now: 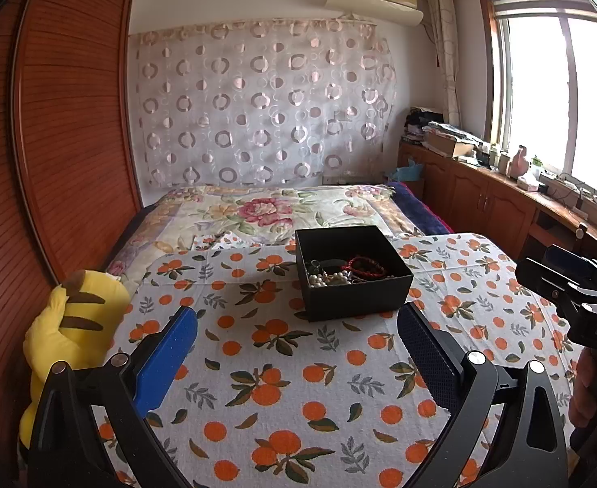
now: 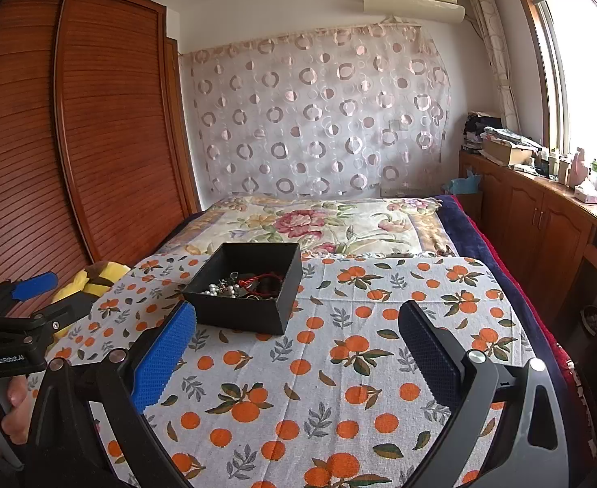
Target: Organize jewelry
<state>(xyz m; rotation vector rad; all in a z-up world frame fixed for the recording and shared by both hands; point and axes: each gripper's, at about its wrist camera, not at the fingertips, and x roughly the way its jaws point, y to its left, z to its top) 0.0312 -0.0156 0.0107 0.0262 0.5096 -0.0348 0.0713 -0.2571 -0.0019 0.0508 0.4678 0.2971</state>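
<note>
Left wrist view: left gripper [image 1: 298,349], jaws wide apart and empty, faces the black box [image 1: 353,272] on the orange-print cloth [image 1: 282,386]. A good approach descends over the open top and singles out one piece. Inside lie a red cord bracelet [image 1: 365,266] and pearl beads [image 1: 324,278], tangled.

Right wrist view: right gripper [image 2: 298,349], equally spread and empty; box far left.
</note>
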